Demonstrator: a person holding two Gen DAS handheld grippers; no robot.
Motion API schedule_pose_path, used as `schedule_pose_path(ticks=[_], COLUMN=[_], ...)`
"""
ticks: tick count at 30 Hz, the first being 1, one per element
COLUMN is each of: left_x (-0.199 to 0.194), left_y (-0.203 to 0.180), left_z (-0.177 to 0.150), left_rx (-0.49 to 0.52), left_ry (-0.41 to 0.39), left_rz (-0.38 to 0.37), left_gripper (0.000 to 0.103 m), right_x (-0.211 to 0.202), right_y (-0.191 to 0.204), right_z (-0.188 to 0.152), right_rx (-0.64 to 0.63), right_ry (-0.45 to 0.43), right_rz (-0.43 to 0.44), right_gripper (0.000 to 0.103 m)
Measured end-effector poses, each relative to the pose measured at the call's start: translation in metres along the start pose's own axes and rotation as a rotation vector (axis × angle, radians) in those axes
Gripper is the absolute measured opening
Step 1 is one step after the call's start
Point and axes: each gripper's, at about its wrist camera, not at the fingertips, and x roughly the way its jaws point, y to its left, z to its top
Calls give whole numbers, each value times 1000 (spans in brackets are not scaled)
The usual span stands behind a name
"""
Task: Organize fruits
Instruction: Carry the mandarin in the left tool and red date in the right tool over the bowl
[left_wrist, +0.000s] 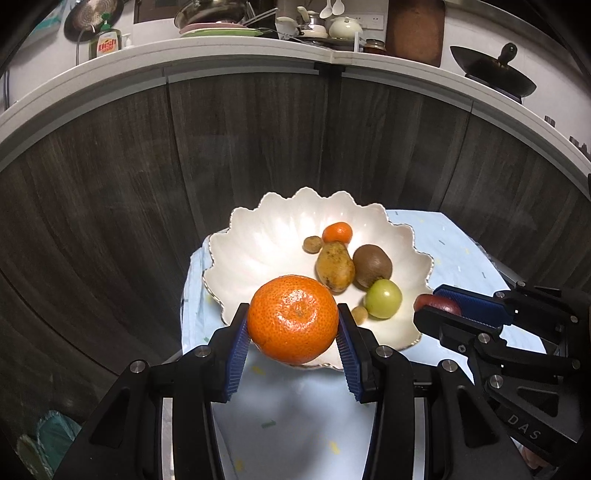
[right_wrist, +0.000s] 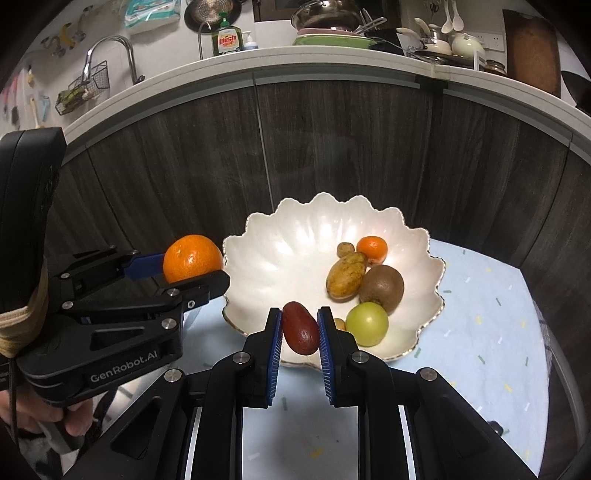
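My left gripper (left_wrist: 293, 325) is shut on a large orange (left_wrist: 293, 318), held above the near rim of a white scalloped bowl (left_wrist: 258, 240). In the right wrist view the orange (right_wrist: 192, 258) sits left of the bowl (right_wrist: 288, 258). My right gripper (right_wrist: 300, 328) is shut on a dark red oblong fruit (right_wrist: 301, 328), held over the bowl's near rim; it shows in the left wrist view (left_wrist: 437, 303). The bowl holds a small orange (right_wrist: 372, 249), a yellow mango (right_wrist: 346, 275), a kiwi (right_wrist: 382, 286), a green fruit (right_wrist: 366, 324) and small brown fruits (right_wrist: 345, 249).
The bowl stands on a light blue speckled cloth (right_wrist: 487, 314) over a small table. Dark wood cabinet doors (right_wrist: 332, 147) rise behind it under a white counter (right_wrist: 332, 61) with dishes, pots and a soap bottle (right_wrist: 226, 38).
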Motion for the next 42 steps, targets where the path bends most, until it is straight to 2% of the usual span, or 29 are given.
schedule_pose_path(ticks=[23, 42], left_x=[50, 66], left_y=[34, 47], left_z=[5, 8], left_rx=[-25, -48], left_ry=[48, 55], left_rz=[-33, -21], left_gripper=[44, 45], right_x=[50, 75], right_y=[10, 11], right_z=[9, 7], right_rx=[21, 38], right_ry=[76, 103], right_rz=[-4, 18], right_gripper=[21, 21])
